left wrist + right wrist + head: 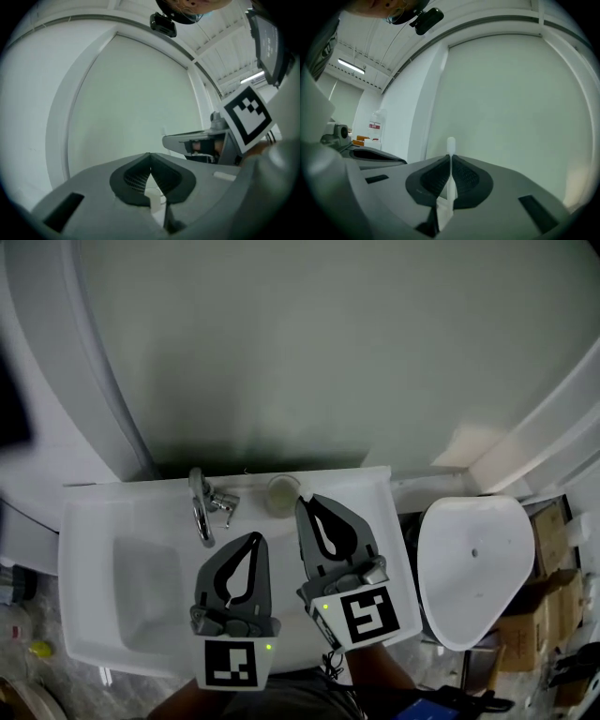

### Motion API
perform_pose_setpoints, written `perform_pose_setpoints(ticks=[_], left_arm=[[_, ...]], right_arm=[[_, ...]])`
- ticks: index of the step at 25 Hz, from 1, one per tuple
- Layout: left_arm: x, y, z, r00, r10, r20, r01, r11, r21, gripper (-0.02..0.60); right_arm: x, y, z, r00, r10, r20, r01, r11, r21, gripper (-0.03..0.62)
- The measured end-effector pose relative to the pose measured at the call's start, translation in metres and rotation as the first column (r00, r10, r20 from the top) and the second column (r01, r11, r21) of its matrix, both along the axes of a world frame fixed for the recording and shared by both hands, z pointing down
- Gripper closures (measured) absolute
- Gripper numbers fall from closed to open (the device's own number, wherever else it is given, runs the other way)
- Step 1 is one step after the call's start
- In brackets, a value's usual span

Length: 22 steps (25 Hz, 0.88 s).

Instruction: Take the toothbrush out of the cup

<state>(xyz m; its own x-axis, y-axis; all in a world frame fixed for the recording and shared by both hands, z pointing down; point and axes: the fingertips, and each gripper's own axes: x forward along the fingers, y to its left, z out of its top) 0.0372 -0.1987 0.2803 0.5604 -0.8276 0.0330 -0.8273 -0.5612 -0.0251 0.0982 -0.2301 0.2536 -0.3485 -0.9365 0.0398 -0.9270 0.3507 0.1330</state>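
Observation:
A pale, translucent cup (279,495) stands on the back ledge of the white sink (94,521), right of the faucet. My right gripper (302,501) is shut on a thin white toothbrush (450,145). The brush runs between the pads, and its rounded end pokes out past the fingertips. In the head view that white end (306,492) shows just beside the cup's right rim. My left gripper (257,536) hovers over the sink's front half with its jaws together and nothing between them, its tips (150,157) touching.
The chrome faucet (201,507) stands left of the cup. A white toilet (473,568) is to the right of the sink, with cardboard boxes (548,540) beyond it. A pale curved wall rises straight behind the sink.

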Motion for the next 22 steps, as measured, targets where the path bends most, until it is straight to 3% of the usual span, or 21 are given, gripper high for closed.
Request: perform_pose_setpoints(ticks=[12,22], left_arm=[[-0.029,0.055,-0.036,1.0,0.029,0.013,-0.03,0.993,0.115,0.568],[-0.027,0.08,-0.049,0.998,0.06,0.018,-0.062,0.985,0.161,0.568]], right_arm=[[-0.017,0.101,-0.009,0.992,0.12,0.036,-0.123,0.989,0.076,0.572],[-0.019,0.13,-0.02,0.987,0.162,0.023,-0.163,0.981,0.108,0.572]])
